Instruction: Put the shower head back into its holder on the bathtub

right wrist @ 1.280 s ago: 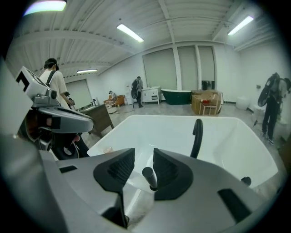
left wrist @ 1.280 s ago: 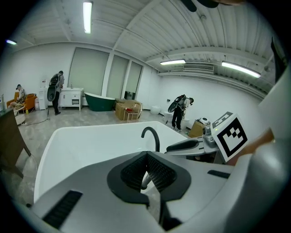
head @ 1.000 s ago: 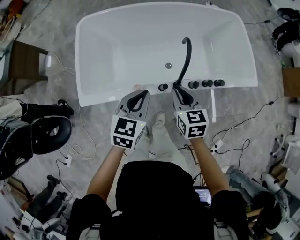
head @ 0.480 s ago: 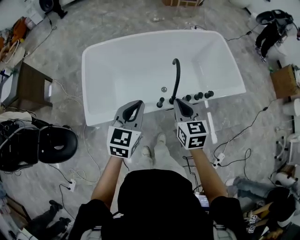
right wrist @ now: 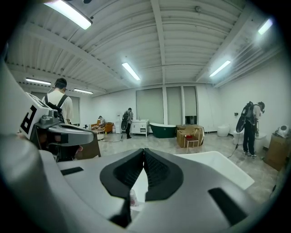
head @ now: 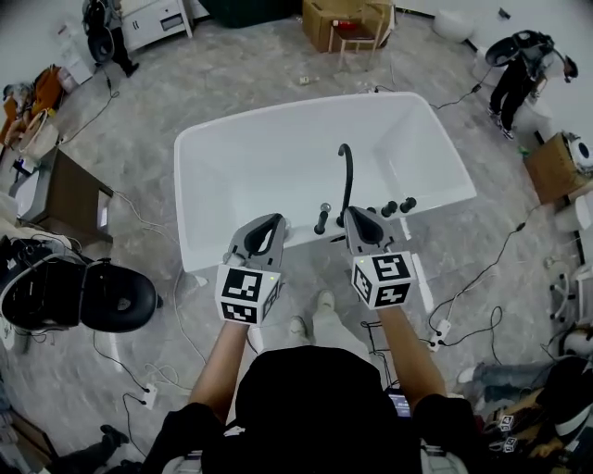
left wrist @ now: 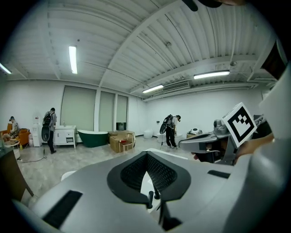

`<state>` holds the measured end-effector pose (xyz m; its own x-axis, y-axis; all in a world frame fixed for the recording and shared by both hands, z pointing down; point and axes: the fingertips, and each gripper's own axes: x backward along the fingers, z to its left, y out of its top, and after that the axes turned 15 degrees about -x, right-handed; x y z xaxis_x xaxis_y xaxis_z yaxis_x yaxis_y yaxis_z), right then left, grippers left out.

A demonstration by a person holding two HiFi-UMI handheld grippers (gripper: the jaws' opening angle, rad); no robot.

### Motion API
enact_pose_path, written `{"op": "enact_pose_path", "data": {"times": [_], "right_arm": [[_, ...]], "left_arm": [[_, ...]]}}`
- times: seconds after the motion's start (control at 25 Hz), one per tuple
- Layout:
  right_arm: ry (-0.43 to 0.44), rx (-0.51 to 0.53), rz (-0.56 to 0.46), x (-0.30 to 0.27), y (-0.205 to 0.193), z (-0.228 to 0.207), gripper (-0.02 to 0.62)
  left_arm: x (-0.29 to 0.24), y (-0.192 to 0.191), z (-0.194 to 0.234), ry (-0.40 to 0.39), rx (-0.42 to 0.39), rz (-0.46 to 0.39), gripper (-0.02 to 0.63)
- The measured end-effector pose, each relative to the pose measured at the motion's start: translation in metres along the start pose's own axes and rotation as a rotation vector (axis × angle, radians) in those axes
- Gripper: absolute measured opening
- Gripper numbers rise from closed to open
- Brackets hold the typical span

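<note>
A black curved shower head (head: 346,180) stands upright at the near rim of the white bathtub (head: 232,148), in a row with several black knobs (head: 391,208). My left gripper (head: 276,220) hovers over the near rim, left of the shower head, shut and empty. My right gripper (head: 351,214) is just in front of the shower head's base, apart from it, also shut with nothing between its pads. In the left gripper view the jaw tips (left wrist: 146,153) meet, and the tub rim shows below them. In the right gripper view the tips (right wrist: 144,150) meet too.
A black office chair (head: 116,301) and a wooden side table (head: 69,180) stand left of the tub. Cables (head: 482,268) run over the floor on the right. A cardboard box (head: 347,20) sits beyond the tub. People (left wrist: 172,129) stand farther off, near a green tub (left wrist: 93,136).
Both grippers have risen and drawn back from the tub rim. The right gripper, earlier at the shower head's base, is now clear of it. The tub looks smaller and farther below.
</note>
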<state>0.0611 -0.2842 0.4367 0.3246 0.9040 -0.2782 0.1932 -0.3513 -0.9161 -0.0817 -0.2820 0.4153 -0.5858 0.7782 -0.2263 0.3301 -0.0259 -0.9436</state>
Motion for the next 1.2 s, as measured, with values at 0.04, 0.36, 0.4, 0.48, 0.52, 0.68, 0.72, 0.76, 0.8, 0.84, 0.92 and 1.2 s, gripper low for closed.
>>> {"op": "enact_pose_path", "data": {"times": [0.04, 0.36, 0.4, 0.48, 0.52, 0.68, 0.72, 0.76, 0.8, 0.84, 0.92, 1.2], "right_arm": [[-0.003, -0.002, -0.010, 0.003, 0.001, 0.003, 0.023], [-0.012, 0.022, -0.084, 0.029, 0.018, 0.032, 0.023], [-0.013, 0.028, -0.091, 0.033, 0.021, 0.033, 0.023], [-0.016, 0.037, -0.108, 0.037, 0.030, 0.034, 0.023], [-0.016, 0.039, -0.117, 0.039, 0.035, 0.034, 0.023], [-0.011, 0.041, -0.144, 0.045, 0.050, 0.035, 0.023], [-0.009, 0.046, -0.150, 0.047, 0.053, 0.035, 0.023], [-0.006, 0.051, -0.155, 0.048, 0.055, 0.036, 0.023], [-0.002, 0.055, -0.159, 0.049, 0.057, 0.036, 0.023], [0.002, 0.060, -0.162, 0.051, 0.059, 0.036, 0.023], [0.009, 0.067, -0.167, 0.055, 0.062, 0.035, 0.023], [0.041, 0.057, -0.174, 0.067, 0.073, 0.026, 0.023]], "left_arm": [[0.003, 0.003, -0.001, -0.007, -0.008, -0.008, 0.014], [0.026, 0.024, -0.001, -0.037, -0.046, -0.059, 0.014], [0.028, 0.027, -0.003, -0.039, -0.050, -0.064, 0.014], [0.029, 0.034, -0.003, -0.043, -0.060, -0.080, 0.014], [0.028, 0.039, -0.003, -0.046, -0.064, -0.089, 0.015], [0.027, 0.052, -0.004, -0.052, -0.078, -0.112, 0.014], [0.027, 0.055, -0.004, -0.052, -0.079, -0.117, 0.015], [0.027, 0.058, -0.005, -0.050, -0.081, -0.122, 0.014], [0.026, 0.060, -0.005, -0.047, -0.082, -0.125, 0.015], [0.026, 0.063, -0.006, -0.044, -0.083, -0.128, 0.014], [0.025, 0.067, -0.010, -0.039, -0.085, -0.130, 0.014], [0.021, 0.081, -0.026, -0.027, -0.087, -0.124, 0.014]]}}
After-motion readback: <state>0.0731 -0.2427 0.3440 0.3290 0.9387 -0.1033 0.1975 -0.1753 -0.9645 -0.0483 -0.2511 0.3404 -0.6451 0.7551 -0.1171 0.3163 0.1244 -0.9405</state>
